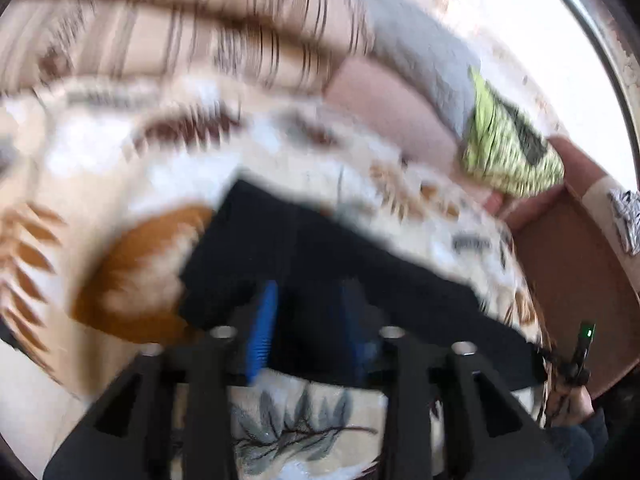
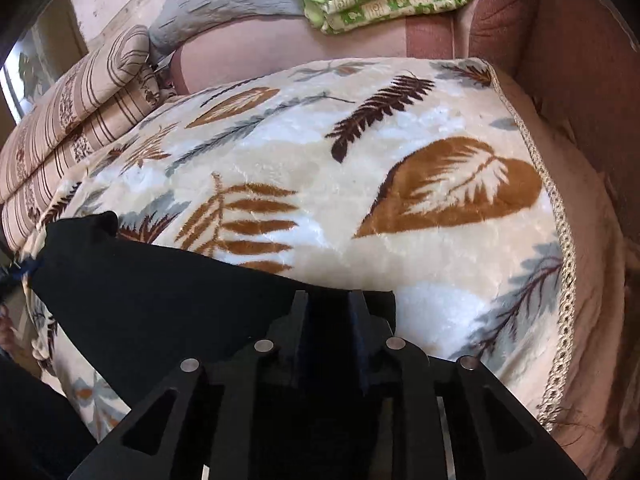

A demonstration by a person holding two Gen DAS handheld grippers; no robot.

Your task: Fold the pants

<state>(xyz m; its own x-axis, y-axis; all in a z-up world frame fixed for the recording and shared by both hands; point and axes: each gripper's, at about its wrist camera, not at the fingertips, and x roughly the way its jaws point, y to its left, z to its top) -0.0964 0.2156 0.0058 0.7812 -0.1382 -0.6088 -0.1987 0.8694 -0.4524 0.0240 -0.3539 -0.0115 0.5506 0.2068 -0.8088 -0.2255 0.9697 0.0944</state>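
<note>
Leaf-print blanket [image 2: 360, 152] covers couch, serves as folding surface. Black pants [image 2: 152, 304] lie along near edge. Right gripper [image 2: 328, 308] clamped on cloth; left gripper [image 1: 308, 312] jaws apart over pants (view blurred), likely readying fold.

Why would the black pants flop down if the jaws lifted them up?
The black pants are probably soft cloth: they drape and sag over the leaf blanket, so they would likely hang limp. They look thin, so probably light. On that fuzzy blanket they would likely drag, not slide.
</note>
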